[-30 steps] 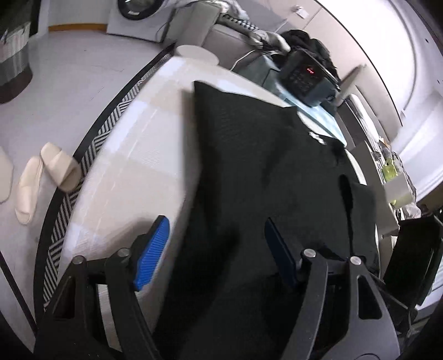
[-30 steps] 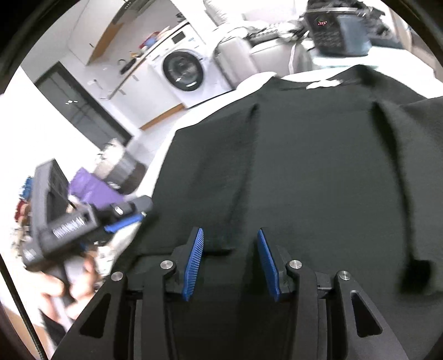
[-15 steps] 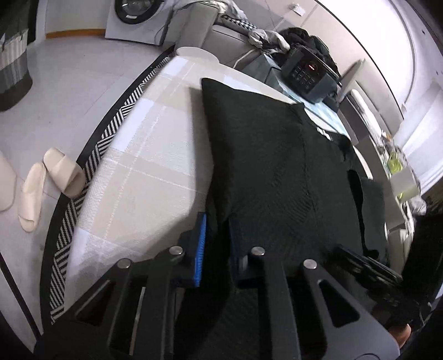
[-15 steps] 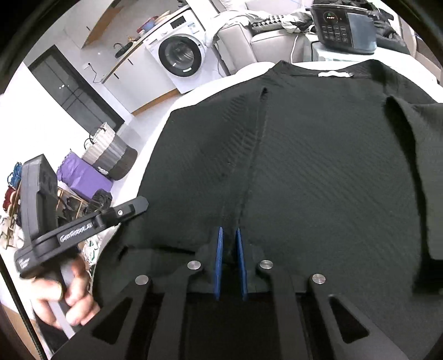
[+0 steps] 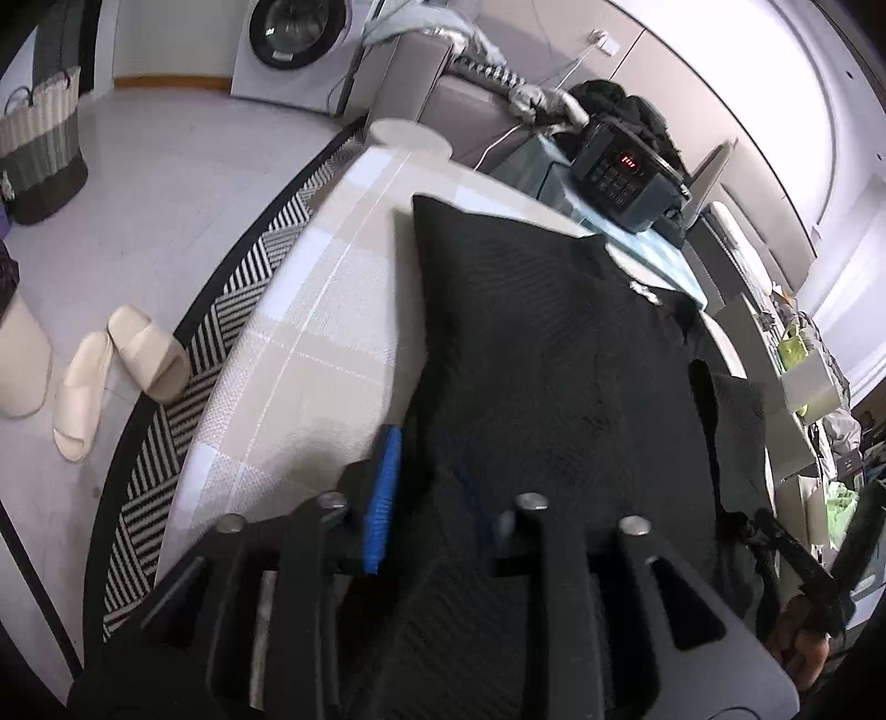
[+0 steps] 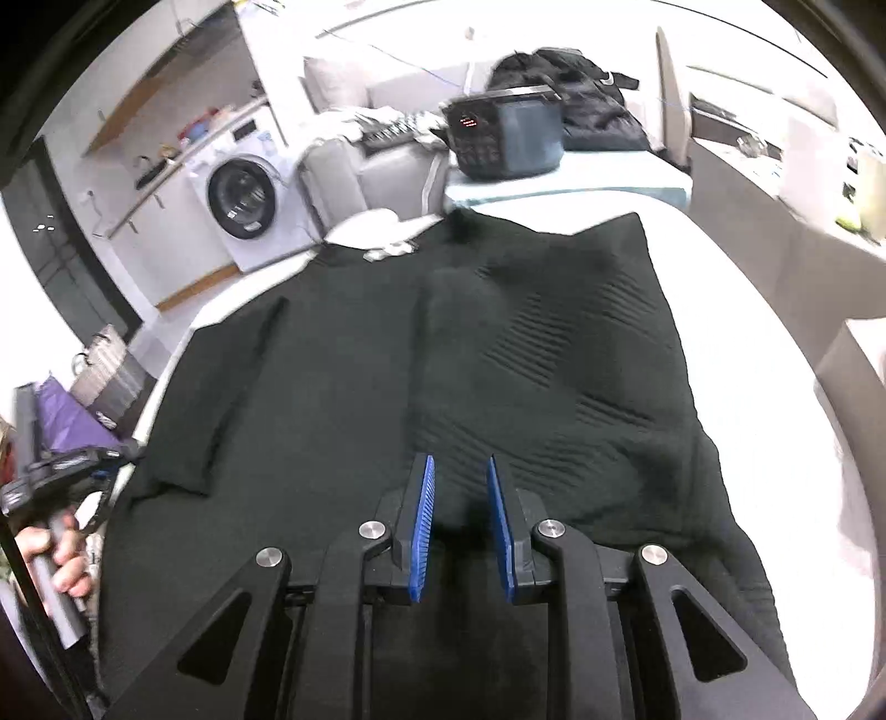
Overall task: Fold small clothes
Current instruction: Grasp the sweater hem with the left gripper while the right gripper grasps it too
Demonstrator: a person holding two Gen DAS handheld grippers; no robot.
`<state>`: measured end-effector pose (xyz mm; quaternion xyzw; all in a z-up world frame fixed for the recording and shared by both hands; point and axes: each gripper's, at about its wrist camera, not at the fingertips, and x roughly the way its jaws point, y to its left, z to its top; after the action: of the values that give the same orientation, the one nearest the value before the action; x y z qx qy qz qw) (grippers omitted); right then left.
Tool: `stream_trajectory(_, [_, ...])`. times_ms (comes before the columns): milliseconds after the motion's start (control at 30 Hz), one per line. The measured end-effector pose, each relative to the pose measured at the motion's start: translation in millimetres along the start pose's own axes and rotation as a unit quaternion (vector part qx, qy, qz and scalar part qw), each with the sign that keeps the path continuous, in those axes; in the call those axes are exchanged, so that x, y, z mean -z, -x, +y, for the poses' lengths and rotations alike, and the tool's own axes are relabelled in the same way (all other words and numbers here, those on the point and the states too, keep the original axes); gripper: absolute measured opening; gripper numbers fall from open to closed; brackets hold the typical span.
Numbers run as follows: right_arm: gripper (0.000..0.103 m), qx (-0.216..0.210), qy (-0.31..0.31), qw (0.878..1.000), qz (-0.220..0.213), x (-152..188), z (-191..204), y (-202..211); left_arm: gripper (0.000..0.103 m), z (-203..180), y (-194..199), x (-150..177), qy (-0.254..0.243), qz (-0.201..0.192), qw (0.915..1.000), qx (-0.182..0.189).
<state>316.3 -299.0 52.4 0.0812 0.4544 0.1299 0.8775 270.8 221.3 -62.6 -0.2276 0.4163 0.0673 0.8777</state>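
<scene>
A black knitted garment (image 5: 554, 360) lies spread on the pale checked table (image 5: 310, 332), collar at the far end. My left gripper (image 5: 429, 493) is at the near left hem. Its jaws are opening, the cloth lies between the blue pads (image 5: 382, 498), and they no longer pinch it. In the right wrist view the garment (image 6: 332, 415) has one sleeve folded in at the left and a ribbed flap on the right. My right gripper (image 6: 460, 515) sits at that flap's near edge, its pads close together on a bunch of cloth. A hand (image 6: 61, 554) holds the left gripper at the left rim of that view.
A black appliance with a red display (image 5: 626, 171) stands just beyond the collar. Off the table's left edge are a striped rug (image 5: 221, 332), pale slippers (image 5: 144, 354), a woven basket (image 5: 39, 149) and a washing machine (image 5: 288, 39). Sofa and clutter line the far side.
The left jaws closed on the hem, then parted again. The right gripper closed and swung to the right along the near edge, so the collar now lies left of its centre.
</scene>
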Motion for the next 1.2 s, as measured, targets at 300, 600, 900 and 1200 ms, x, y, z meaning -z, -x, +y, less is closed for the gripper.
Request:
stream_trajectory(300, [0.02,0.004,0.039,0.998,0.042,14.3,0.5,-9.8,0.081,-7.0,41.3,22.0,-0.004,-0.006,0.9999,0.013])
stream_trajectory(600, [0.048,-0.019,0.013,1.0,0.022,28.5,-19.1,37.4,0.101,-17.5,81.5,71.9,-0.044,-0.013,0.9989,0.005])
stream_trajectory(900, [0.085,-0.008,0.027,1.0,0.001,69.6,-32.4,98.3,0.101,-12.2,134.3,124.6,-0.063,-0.033,0.9974,-0.007])
stream_trajectory(1200, [0.085,-0.043,0.034,0.998,0.006,120.6,-60.1,144.7,0.101,26.7,192.7,171.7,-0.063,-0.048,0.9964,-0.028])
